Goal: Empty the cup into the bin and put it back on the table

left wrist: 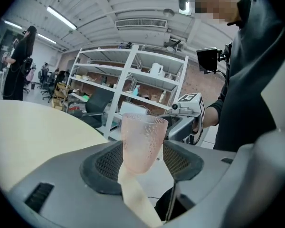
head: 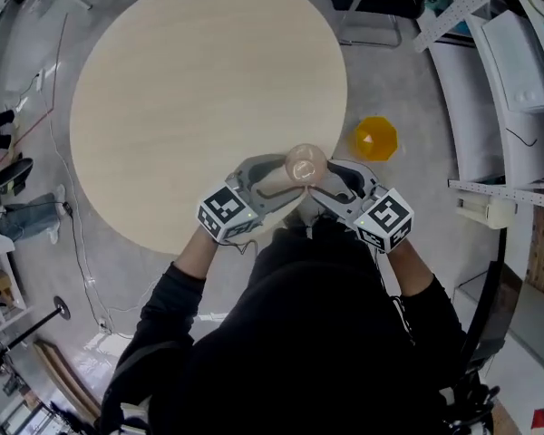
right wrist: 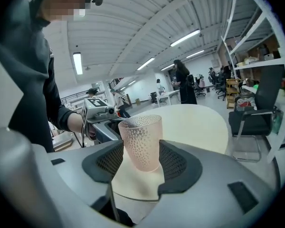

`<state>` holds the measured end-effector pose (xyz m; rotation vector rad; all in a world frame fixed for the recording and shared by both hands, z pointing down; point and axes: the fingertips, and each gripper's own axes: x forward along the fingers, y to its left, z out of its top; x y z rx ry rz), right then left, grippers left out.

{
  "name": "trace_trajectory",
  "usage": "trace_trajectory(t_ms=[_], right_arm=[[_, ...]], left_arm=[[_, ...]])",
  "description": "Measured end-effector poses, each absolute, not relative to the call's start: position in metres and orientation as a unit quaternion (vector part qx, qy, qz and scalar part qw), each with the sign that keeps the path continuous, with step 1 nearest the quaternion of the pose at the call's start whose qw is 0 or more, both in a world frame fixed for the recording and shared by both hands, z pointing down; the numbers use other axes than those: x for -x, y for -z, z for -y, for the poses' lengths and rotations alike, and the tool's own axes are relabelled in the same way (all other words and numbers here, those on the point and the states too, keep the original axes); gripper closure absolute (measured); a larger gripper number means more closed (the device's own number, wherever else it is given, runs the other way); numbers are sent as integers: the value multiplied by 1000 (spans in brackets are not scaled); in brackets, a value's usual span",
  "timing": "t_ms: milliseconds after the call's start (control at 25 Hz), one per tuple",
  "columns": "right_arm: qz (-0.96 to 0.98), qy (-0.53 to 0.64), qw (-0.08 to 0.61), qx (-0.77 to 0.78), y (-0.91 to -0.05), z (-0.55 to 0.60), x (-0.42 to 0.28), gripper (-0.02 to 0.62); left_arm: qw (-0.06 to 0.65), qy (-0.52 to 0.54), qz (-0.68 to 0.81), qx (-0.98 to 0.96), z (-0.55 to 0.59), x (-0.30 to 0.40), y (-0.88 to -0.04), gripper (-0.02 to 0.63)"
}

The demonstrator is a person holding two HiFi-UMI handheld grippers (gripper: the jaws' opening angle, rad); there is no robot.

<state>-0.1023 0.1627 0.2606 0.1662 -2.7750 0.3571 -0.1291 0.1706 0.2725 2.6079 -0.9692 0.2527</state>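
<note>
A pink, dimpled, see-through cup (head: 306,163) is upright at the near edge of the round table (head: 190,89). I see nothing inside it. My left gripper (head: 281,175) reaches it from the left and my right gripper (head: 325,178) from the right, the two facing each other. In the left gripper view the cup (left wrist: 141,144) sits between narrowed jaws whose pads press its sides. The right gripper view shows the same cup (right wrist: 141,141) pinched low between that gripper's pads. A yellow bin (head: 374,139) stands on the floor to the right of the table. Whether the cup's base touches the tabletop is unclear.
White shelving (head: 503,80) lines the right side, past the bin. A chair (head: 372,7) stands behind the table. Cables and a stand base (head: 62,308) lie on the floor at the left. A person in black (left wrist: 20,63) stands far off.
</note>
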Motion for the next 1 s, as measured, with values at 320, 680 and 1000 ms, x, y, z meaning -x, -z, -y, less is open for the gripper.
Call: trace_trajectory(t_ms=[320,680,1000], right_arm=[[969,-171,115,-133,-245,-159,5,353],[961,-219,64,-158,-244,-134,-113,353],[953,-253,64,-152,-267,-105,-206,353]], left_arm=[[194,-74,282,-937,-163,35,-256,327],[242,-57,276,-928,-139,-81,-255,327],[282,-62,271,-918,-111,-172,-278,328]])
